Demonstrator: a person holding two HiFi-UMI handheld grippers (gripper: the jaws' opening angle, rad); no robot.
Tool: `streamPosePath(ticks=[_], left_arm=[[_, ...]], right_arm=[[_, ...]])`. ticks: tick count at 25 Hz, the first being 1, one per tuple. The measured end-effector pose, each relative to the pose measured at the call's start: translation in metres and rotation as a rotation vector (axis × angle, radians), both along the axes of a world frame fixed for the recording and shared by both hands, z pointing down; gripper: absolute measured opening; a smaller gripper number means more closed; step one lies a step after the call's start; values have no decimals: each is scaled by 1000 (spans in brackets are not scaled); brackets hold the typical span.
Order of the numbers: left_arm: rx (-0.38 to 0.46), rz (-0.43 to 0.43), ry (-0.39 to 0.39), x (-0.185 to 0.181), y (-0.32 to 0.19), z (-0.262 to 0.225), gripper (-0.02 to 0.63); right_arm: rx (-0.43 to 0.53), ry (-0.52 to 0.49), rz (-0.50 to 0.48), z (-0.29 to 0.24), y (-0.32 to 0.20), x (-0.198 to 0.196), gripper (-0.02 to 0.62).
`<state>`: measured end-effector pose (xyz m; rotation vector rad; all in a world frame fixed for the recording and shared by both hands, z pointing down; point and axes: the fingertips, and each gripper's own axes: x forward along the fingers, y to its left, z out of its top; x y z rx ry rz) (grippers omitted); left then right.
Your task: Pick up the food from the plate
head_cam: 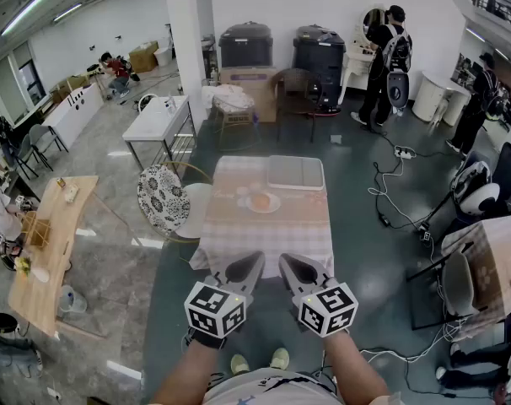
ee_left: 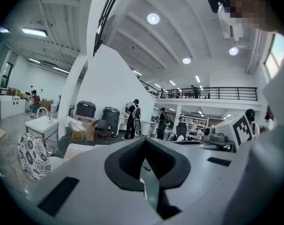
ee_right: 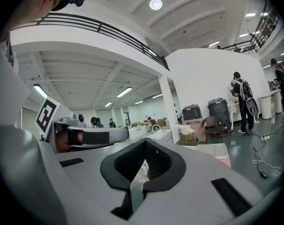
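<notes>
The food (head_cam: pixel 260 199) is small and soft-edged in the head view: a pale orange lump, its kind not to be told. It sits on a white plate (head_cam: pixel 273 206) near the middle of the table (head_cam: pixel 230 234) with a checked cloth, at 12 o'clock from both grippers and well apart from them. At 1 o'clock from the plate lies a flat grey tray (head_cam: pixel 295 172), showing only a plain surface. The near edge of the table is covered by the gripper noses.

The left gripper (head_cam: pixel 254 265) and the right gripper (head_cam: pixel 289 265) are level side by side over the near table edge. In the left gripper view the left gripper's (ee_left: pixel 145 142) jaws meet at the tip with nothing between them. The right gripper's (ee_right: pixel 145 142) jaws likewise meet at the tip, empty. In both gripper views the grey gripper body blocks nearly all of the table, and the plate cannot be made out there.

At 12 o'clock by the far wall stand two dark lidded bins (head_cam: pixel 245 45), contents hidden.
</notes>
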<state>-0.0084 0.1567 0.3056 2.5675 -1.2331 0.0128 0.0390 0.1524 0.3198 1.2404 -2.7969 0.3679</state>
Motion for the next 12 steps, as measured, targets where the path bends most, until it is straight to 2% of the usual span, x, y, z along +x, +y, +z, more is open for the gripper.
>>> streamPosePath(ticks=[12], left_arm=[[-2,-7,1,4,-1,5,6]], right_arm=[[4,-4,-14,2,-1,0,12]])
